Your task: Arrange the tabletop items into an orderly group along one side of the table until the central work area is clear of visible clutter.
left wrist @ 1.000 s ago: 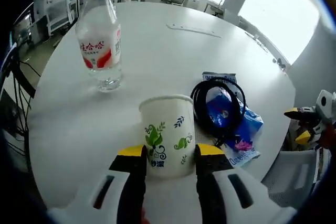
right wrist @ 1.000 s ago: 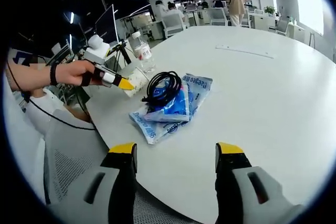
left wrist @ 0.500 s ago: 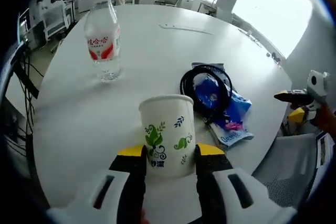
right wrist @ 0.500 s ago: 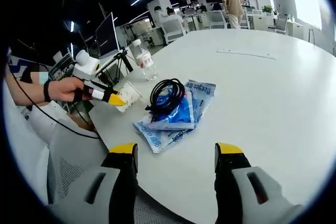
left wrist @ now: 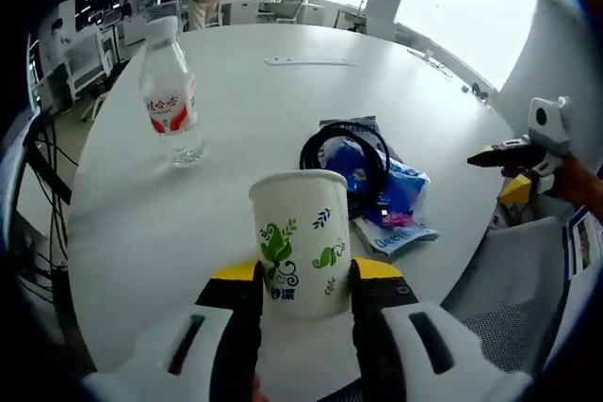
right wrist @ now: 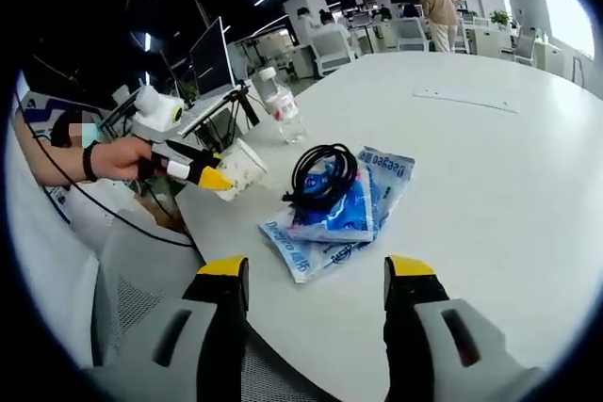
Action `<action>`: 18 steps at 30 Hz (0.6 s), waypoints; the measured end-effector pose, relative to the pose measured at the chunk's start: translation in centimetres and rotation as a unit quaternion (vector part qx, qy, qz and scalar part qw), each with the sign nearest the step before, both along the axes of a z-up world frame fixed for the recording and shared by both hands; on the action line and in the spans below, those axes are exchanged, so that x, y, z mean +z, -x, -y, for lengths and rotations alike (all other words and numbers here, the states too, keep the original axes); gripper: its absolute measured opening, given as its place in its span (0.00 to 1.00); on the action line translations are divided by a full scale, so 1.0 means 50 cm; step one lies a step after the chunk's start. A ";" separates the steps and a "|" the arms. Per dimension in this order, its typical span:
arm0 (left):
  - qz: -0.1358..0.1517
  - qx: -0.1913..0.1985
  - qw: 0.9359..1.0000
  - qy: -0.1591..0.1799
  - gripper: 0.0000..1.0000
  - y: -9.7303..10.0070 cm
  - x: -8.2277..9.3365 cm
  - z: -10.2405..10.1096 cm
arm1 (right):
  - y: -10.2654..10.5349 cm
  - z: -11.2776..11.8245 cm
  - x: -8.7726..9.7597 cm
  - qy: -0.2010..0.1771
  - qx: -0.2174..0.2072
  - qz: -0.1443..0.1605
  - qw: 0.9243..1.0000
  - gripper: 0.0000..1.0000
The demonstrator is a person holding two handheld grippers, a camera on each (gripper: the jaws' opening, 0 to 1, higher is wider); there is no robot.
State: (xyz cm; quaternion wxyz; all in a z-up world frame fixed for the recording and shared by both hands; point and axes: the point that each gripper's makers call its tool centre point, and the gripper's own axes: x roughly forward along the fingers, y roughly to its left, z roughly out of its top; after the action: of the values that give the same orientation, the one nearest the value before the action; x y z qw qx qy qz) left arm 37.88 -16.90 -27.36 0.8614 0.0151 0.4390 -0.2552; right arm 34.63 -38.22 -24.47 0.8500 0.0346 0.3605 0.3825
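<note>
Paper cup [left wrist: 300, 242] with green leaf print sits clamped between the left gripper [left wrist: 303, 280] jaws at lower centre of the left gripper view. Upper left stands a water bottle [left wrist: 170, 91]; a black cable coil [left wrist: 344, 152] rests on blue packets [left wrist: 400, 209] at centre right. Right gripper [right wrist: 316, 275] gapes wide, grasping nothing, above the white table [right wrist: 490, 167] edge.

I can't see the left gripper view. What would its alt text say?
The left gripper holds a white paper cup with green leaf prints between its yellow-tipped jaws, above a round white table. Beyond it stand a clear water bottle, a coil of black cable lying on blue packets, and the right gripper at the right edge.
</note>
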 end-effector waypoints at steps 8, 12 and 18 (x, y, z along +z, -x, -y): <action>0.021 -0.032 0.999 -0.001 0.36 -0.003 0.024 0.039 | -0.002 -0.022 0.012 -0.006 0.021 0.003 1.000 0.55; 0.026 -0.047 0.999 0.002 0.36 0.002 0.034 0.064 | -0.004 -0.029 0.020 -0.005 0.031 0.006 0.999 0.54; 0.036 -0.081 0.996 0.000 0.36 0.010 0.042 0.106 | -0.016 -0.043 0.042 -0.017 0.037 0.013 0.999 0.52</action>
State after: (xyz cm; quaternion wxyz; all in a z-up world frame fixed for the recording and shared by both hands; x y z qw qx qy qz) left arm 37.40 -22.19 -25.28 0.8531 0.0601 0.4052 -0.3233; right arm 35.43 -36.08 -22.38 0.8389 0.0310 0.3441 0.4205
